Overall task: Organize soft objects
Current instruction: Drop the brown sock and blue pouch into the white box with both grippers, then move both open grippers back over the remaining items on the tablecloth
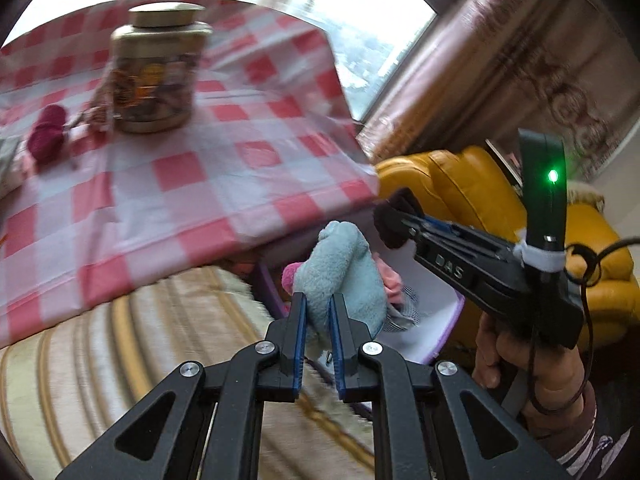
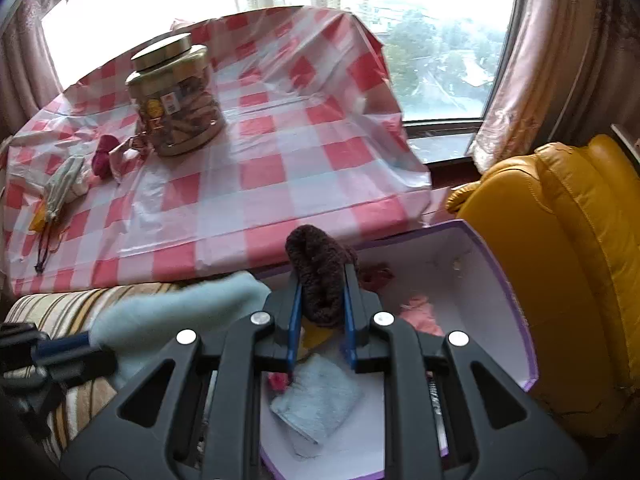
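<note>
Both claws are carrying soft things to the box (image 2: 516, 296) below the table's near edge. The left gripper (image 1: 318, 312) clamps a blue sock (image 1: 344, 272); the right gripper (image 2: 322, 300) clamps a brown sock (image 2: 320, 272) above the box's near corner. Next comes releasing each inside.

Light-blue fuzzy sock (image 1: 344, 276) and brown knit sock (image 2: 320, 276) above purple-rimmed box (image 2: 516, 300).

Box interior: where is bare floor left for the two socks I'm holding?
The white floor by the box's far right wall is bare. The near left is crowded: folded blue cloth, pink pieces.
</note>
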The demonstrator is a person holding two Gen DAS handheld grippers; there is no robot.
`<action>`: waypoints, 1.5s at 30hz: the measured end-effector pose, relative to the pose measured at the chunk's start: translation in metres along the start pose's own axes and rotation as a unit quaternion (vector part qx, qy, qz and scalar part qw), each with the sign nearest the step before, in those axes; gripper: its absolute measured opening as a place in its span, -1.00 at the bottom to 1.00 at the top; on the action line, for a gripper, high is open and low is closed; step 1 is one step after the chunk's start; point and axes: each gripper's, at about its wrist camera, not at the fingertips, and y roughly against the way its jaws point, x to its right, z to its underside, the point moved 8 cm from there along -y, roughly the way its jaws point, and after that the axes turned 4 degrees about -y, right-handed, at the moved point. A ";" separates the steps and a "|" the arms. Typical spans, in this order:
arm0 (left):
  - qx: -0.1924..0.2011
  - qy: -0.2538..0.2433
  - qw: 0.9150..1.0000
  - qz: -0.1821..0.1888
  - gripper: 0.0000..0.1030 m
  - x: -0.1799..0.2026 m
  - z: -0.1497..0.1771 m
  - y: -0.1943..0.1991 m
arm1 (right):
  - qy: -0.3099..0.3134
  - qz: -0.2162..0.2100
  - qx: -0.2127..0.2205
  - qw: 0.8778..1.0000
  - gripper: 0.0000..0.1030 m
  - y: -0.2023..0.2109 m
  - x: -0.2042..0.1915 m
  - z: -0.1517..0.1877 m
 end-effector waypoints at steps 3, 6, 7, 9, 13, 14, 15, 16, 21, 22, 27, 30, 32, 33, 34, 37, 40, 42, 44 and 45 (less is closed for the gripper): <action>-0.022 -0.012 1.000 0.004 -0.49 0.014 0.003 -0.011 | -0.001 0.016 -0.001 1.000 -0.41 0.002 0.008 0.001; -0.025 -0.015 1.000 0.003 -0.13 0.017 0.005 -0.014 | -0.008 0.016 -0.001 1.000 -0.08 0.002 0.011 0.002; -0.023 -0.014 1.000 0.000 -0.10 0.015 0.005 -0.012 | -0.007 0.016 0.000 1.000 -0.05 0.002 0.010 0.002; -0.017 -0.006 1.000 -0.006 -0.10 0.008 0.005 -0.007 | -0.002 0.014 0.000 1.000 -0.05 0.002 0.006 0.001; -0.008 0.018 1.000 -0.013 -0.10 -0.012 0.003 0.001 | 0.005 0.009 -0.001 1.000 -0.01 0.001 -0.002 0.001; -0.006 0.022 1.000 -0.014 -0.10 -0.016 0.003 0.002 | 0.007 0.009 -0.001 1.000 0.01 0.000 -0.003 0.000; -0.004 0.026 1.000 -0.015 -0.10 -0.022 0.003 0.005 | 0.008 0.008 -0.001 1.000 0.06 0.000 -0.005 0.000; -0.002 0.031 0.999 -0.018 -0.10 -0.027 0.004 0.007 | 0.009 0.007 -0.001 1.000 0.10 0.000 -0.007 0.000; 0.008 0.062 0.998 -0.032 -0.10 -0.058 0.006 0.015 | 0.017 -0.003 -0.002 1.000 0.23 -0.003 -0.021 -0.002; 0.010 0.069 0.997 -0.035 -0.10 -0.064 0.007 0.017 | 0.020 -0.006 -0.003 1.000 0.25 -0.004 -0.025 -0.003; 0.027 0.100 0.993 -0.063 -0.10 -0.104 0.012 0.034 | 0.039 -0.022 -0.007 0.999 0.32 -0.008 -0.051 -0.004; 0.037 0.126 0.988 -0.077 -0.10 -0.132 0.016 0.047 | 0.051 -0.036 -0.011 0.998 0.37 -0.011 -0.070 -0.005; 0.044 0.140 0.985 -0.086 -0.10 -0.149 0.018 0.056 | 0.059 -0.042 -0.013 0.997 0.37 -0.014 -0.084 -0.006; 0.046 0.145 0.984 -0.089 -0.10 -0.155 0.018 0.059 | 0.063 -0.046 -0.014 0.997 0.37 -0.015 -0.090 -0.006; 0.052 0.154 0.982 -0.095 -0.10 -0.166 0.019 0.064 | 0.068 -0.050 -0.015 0.996 0.38 -0.016 -0.098 -0.007; 0.063 0.174 0.977 -0.107 -0.10 -0.190 0.020 0.076 | 0.083 -0.059 -0.017 0.995 0.40 -0.019 -0.120 -0.010; 0.076 0.192 0.971 -0.122 -0.10 -0.214 0.021 0.089 | 0.095 -0.070 -0.019 0.993 0.41 -0.023 -0.141 -0.013; 0.084 0.207 0.966 -0.133 -0.10 -0.232 0.023 0.098 | 0.104 -0.081 -0.022 0.991 0.41 -0.026 -0.159 -0.015; 0.092 0.220 0.961 -0.142 -0.10 -0.249 0.026 0.107 | 0.110 -0.087 -0.023 0.990 0.45 -0.028 -0.172 -0.018; 0.097 0.226 0.958 -0.148 -0.10 -0.256 0.027 0.112 | 0.115 -0.090 -0.022 0.989 0.48 -0.030 -0.180 -0.019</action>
